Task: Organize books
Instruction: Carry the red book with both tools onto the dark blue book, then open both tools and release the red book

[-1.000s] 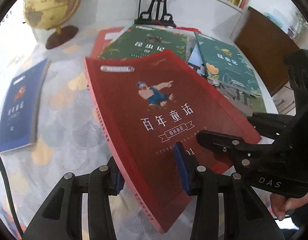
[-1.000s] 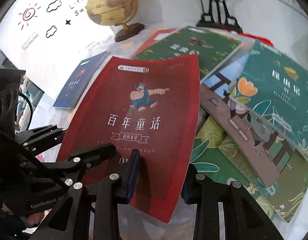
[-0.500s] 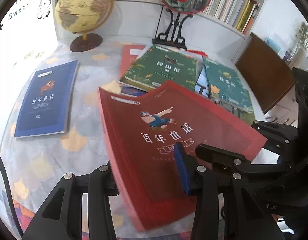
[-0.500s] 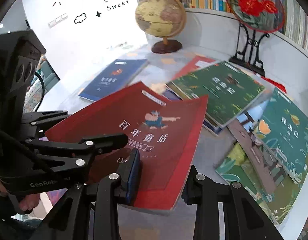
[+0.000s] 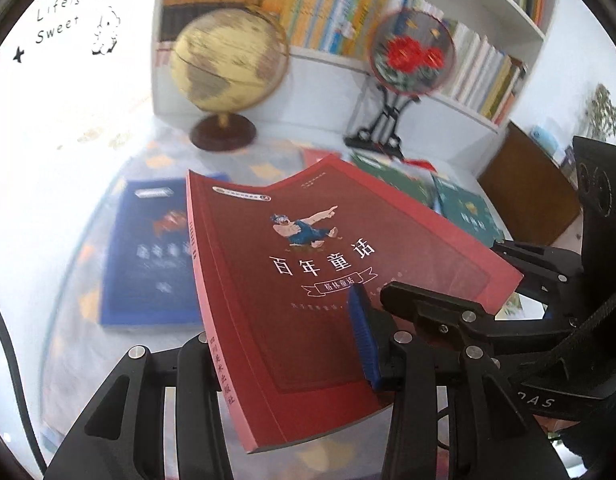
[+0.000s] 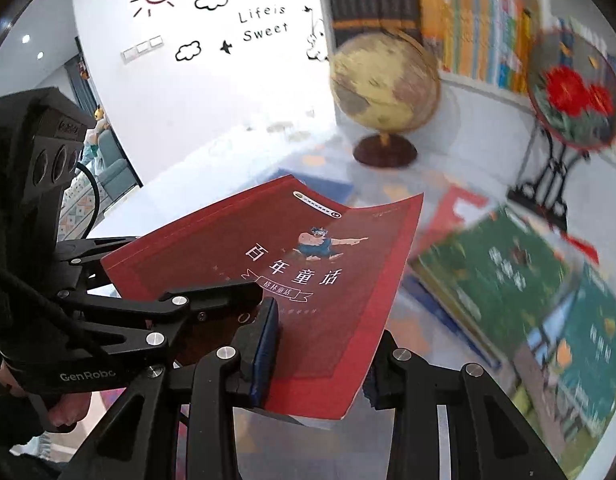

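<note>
Both grippers are matte black plastic frames with silver screw heads and blue ribbed pads [image 5: 362,340]. The left gripper [image 6: 243,300] carries white "GenRobo" lettering (partly cut off), a black cable, and three round lenses.

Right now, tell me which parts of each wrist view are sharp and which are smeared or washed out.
Left wrist view: the red book and left tool are sharp; the globe, blue book and shelf books are motion-smeared; the table's left side is washed out. Right wrist view: the red book and right tool are crisp; the globe and green books are streaked; fisheye bends the edges.
</note>
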{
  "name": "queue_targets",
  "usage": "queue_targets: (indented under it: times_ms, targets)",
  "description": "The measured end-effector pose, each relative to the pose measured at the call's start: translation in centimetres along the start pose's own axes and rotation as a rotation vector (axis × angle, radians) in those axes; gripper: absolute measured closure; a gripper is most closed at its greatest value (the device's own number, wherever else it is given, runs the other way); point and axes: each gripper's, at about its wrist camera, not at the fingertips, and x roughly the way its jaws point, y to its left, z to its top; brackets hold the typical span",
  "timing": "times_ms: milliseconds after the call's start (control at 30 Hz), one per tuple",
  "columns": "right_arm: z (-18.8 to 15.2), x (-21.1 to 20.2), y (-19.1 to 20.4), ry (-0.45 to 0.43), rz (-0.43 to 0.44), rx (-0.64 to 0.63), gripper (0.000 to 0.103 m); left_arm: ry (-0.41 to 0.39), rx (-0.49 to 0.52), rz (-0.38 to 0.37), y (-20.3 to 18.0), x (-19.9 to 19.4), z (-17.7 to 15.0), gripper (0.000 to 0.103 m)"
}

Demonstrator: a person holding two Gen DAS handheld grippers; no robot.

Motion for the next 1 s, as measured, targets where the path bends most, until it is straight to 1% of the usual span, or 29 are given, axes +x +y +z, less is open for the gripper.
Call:
queue_targets:
  times_ms: [133, 233, 300, 367, 433, 533, 667, 800, 900, 1000]
  targets:
    - [3.3, 2.8, 2.0, -0.016, -0.008, -0.018, 0.068, -0.018, -0.013, 0.017, 4.3, 0.6, 2.0, 0.063]
    - [5.5, 6.0, 2.7, -0.003, 0.008, 0.008, 0.068, -0.013, -0.035, 0.021, 7.8, 1.9, 3.0, 0.063]
    - [6.7, 8.3, 3.1, 0.011, 0.015, 0.032, 0.068, 0.007, -0.059, 0.006, 9.9, 3.0, 3.3, 0.063]
    - [7.5, 10.7, 3.3, 0.043, 0.019, 0.056, 0.068, 0.035, -0.082, -0.033, 12.3, 4.2, 3.4, 0.063]
    - [7.8, 12.3, 2.9, 0.067, 0.03, 0.106, 0.068, 0.055, -0.107, -0.062, 13.7, 5.2, 3.3, 0.063]
    - [7.6, 14.4, 2.0, 0.103, 0.063, 0.223, 0.067, 0.085, -0.145, -0.102, 15.8, 6.6, 2.8, 0.063]
    - [6.9, 15.7, 2.3, 0.132, 0.064, 0.273, 0.067, 0.124, -0.181, -0.138, 17.4, 7.9, 2.3, 0.063]
    - [6.0, 16.4, 2.7, 0.157, 0.051, 0.295, 0.067, 0.164, -0.187, -0.138, 18.4, 9.2, 1.8, 0.063]
    - [5.3, 17.1, 2.8, 0.188, 0.038, 0.314, 0.067, 0.193, -0.221, -0.146, 19.1, 10.3, 1.2, 0.063]
    - [4.6, 17.5, 2.7, 0.217, 0.027, 0.335, 0.067, 0.21, -0.251, -0.118, 19.8, 10.6, 0.7, 0.063]
